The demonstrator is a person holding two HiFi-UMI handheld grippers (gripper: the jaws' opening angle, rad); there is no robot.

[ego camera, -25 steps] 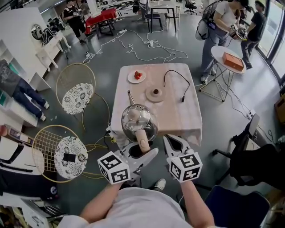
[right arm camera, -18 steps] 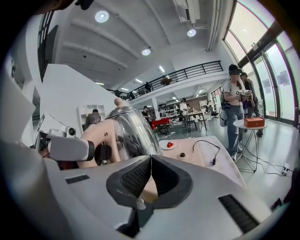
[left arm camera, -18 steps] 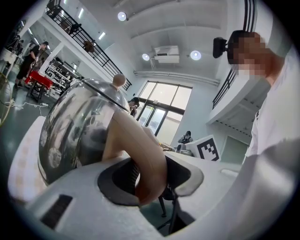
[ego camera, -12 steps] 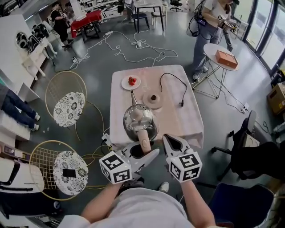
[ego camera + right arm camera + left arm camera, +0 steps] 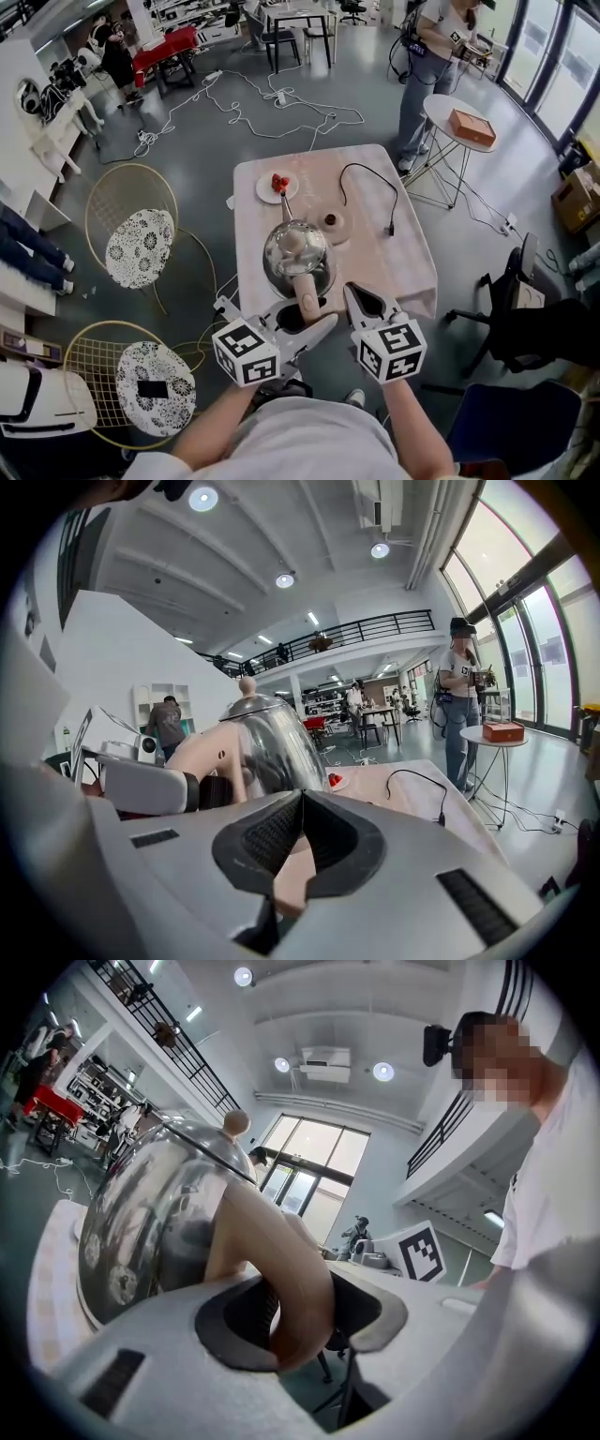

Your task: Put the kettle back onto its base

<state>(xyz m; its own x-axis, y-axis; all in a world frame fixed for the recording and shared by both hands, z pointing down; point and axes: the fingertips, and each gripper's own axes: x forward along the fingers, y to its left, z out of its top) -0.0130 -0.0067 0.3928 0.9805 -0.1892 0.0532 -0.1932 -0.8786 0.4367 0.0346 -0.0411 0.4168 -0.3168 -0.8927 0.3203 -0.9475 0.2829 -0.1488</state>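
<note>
Bright, even daylight; reflections on kettle (image 5: pixel 314 267); fisheye-warped edges.

The left gripper (image 5: pixel 302 1314) clamps its dark-padded jaws on the curved beige handle (image 5: pixel 281 1260) of a polished steel domed kettle (image 5: pixel 150 1213), whose lid carries a round pale knob (image 5: pixel 235 1122). A black-and-white marker cube (image 5: pixel 419 1252) shows at right.

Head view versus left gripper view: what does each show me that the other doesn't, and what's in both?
Only the head view: the kettle's base, bare on the table just beyond the kettle, plus a plate with red fruit and a black cable. Only the left gripper view: the pads closed against the tan handle, seen close up. Both: the steel kettle, held by its handle in the left gripper.
</note>
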